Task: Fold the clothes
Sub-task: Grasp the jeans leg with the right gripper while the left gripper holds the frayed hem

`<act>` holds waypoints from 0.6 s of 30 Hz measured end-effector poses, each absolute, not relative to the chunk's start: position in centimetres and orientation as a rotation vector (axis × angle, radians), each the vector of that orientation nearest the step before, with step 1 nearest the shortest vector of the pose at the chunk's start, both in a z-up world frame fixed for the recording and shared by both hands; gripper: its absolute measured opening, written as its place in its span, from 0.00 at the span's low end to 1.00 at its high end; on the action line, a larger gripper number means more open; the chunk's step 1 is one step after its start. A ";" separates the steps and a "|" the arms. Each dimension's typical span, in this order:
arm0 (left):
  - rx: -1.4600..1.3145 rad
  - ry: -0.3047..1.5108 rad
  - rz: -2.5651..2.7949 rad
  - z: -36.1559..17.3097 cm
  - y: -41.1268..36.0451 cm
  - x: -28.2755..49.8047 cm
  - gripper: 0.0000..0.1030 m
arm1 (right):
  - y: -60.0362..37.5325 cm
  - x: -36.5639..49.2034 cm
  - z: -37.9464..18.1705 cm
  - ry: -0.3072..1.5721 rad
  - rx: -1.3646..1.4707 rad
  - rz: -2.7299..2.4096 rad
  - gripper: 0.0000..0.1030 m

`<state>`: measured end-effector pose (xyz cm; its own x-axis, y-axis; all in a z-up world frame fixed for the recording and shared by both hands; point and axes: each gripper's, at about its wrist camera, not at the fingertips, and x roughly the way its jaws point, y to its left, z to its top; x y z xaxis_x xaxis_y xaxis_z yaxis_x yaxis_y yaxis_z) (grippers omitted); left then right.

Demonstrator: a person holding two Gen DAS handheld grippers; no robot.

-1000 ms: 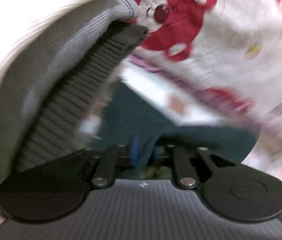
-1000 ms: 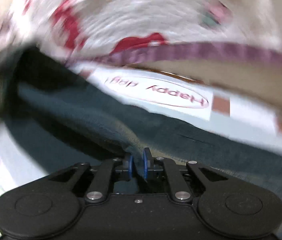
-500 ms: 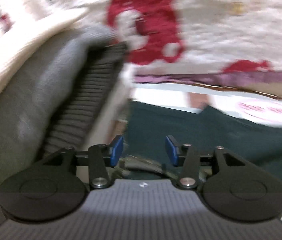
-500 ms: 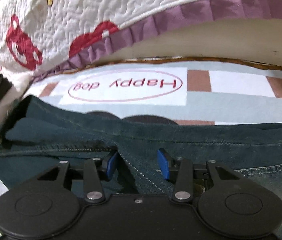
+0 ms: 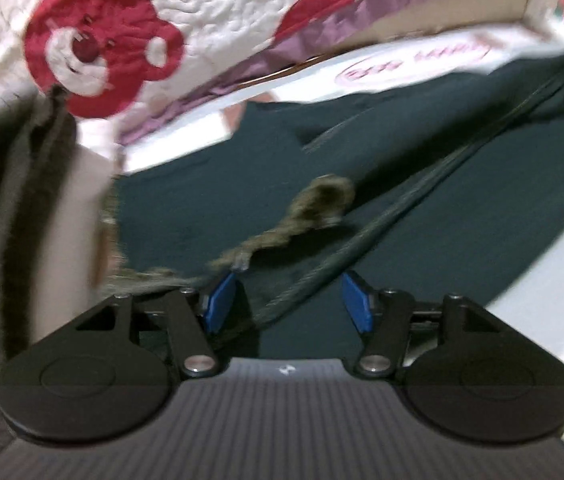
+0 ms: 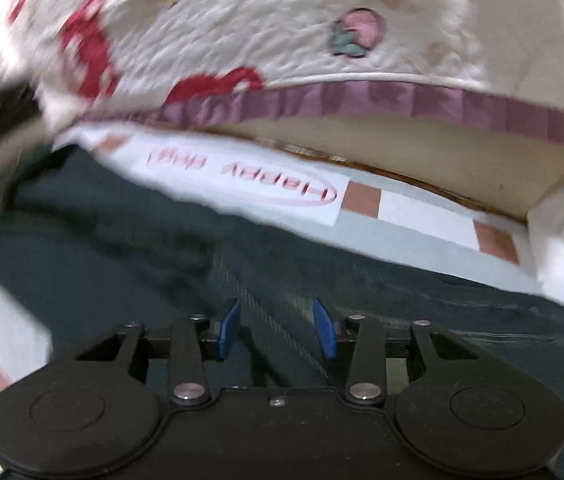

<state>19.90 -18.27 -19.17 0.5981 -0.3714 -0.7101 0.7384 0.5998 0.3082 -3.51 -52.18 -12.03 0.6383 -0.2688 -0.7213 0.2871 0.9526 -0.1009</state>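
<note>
Dark blue jeans lie spread on a light patterned mat; they also fill the lower middle of the right wrist view. A frayed hem and a raised seam cross the denim in the left wrist view. My left gripper is open and empty, its blue pads just above the frayed edge. My right gripper is open and empty over a stitched seam of the jeans.
A white quilt with red bears and a purple frill hangs over the mat's far side. The mat shows a "Happy day" oval. A grey ribbed sleeve fills the left edge of the left wrist view.
Both grippers were shut on the denim a second ago. Both opened and let it go. The left jaws have opened wider since, and its view has swung right over the jeans.
</note>
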 end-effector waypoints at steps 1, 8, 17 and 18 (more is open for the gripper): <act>0.667 0.623 -0.677 -19.3 -18.3 19.9 0.57 | -51.8 -3.7 -12.3 0.846 -0.015 -0.323 0.41; 0.766 0.559 -0.639 -19.7 -18.2 19.6 0.69 | -49.4 -2.7 -14.5 0.936 -0.298 -0.336 0.44; 0.618 0.540 -0.645 -18.0 -17.5 21.1 0.09 | -49.5 -3.0 -12.8 0.924 -0.295 -0.359 0.09; 0.610 0.511 -0.626 -17.4 -17.3 21.1 0.09 | -49.7 -3.1 -12.4 0.914 -0.266 -0.357 0.09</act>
